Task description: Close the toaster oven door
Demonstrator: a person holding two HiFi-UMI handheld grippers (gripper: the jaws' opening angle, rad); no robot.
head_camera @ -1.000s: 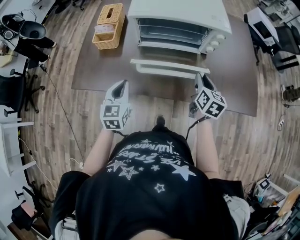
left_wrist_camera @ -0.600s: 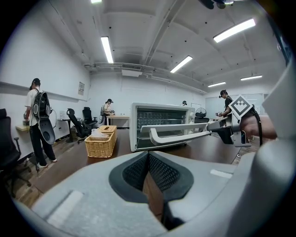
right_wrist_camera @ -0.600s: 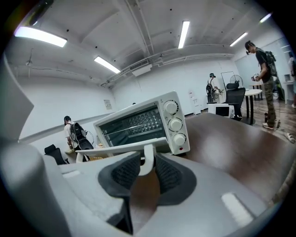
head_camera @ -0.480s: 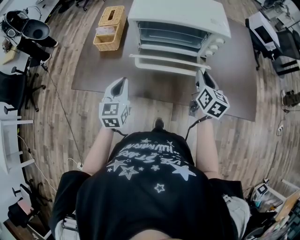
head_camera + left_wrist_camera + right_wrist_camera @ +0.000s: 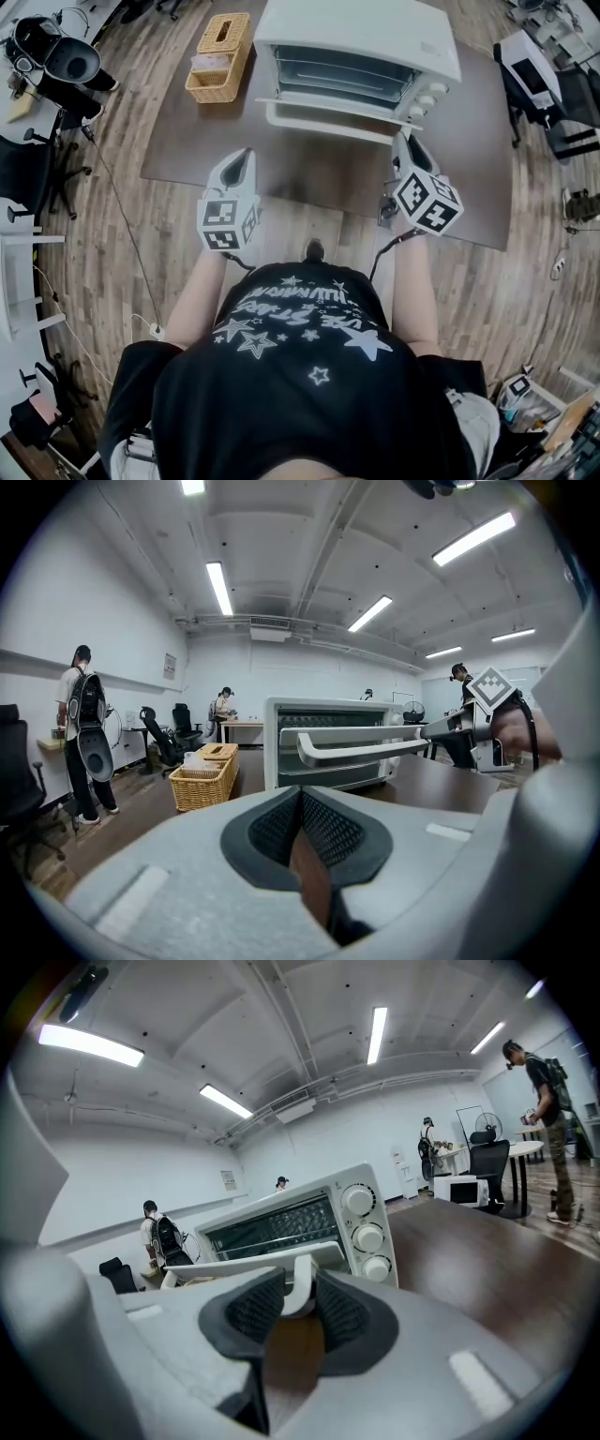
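A white toaster oven (image 5: 356, 37) stands at the back of the dark brown table (image 5: 309, 169). Its door (image 5: 328, 114) hangs partly open, tilted up from its bottom hinge. My right gripper (image 5: 403, 142) is shut on the right end of the door handle (image 5: 300, 1283), and the white bar sits between the dark pads (image 5: 251, 1309). In the left gripper view the handle (image 5: 361, 749) runs across the oven (image 5: 328, 719) front to the right gripper (image 5: 469, 726). My left gripper (image 5: 246, 156) hovers over the table's front left, shut and empty, well short of the oven.
A wicker basket (image 5: 217, 54) sits left of the oven, seen too in the left gripper view as the basket (image 5: 202, 775). Three knobs (image 5: 367, 1237) line the oven's right side. Office chairs (image 5: 56, 66) and desks ring the table; people stand far off.
The oven door has swung up from almost flat to partly closed, with the right gripper rising along with its handle. The left gripper lifted a little.
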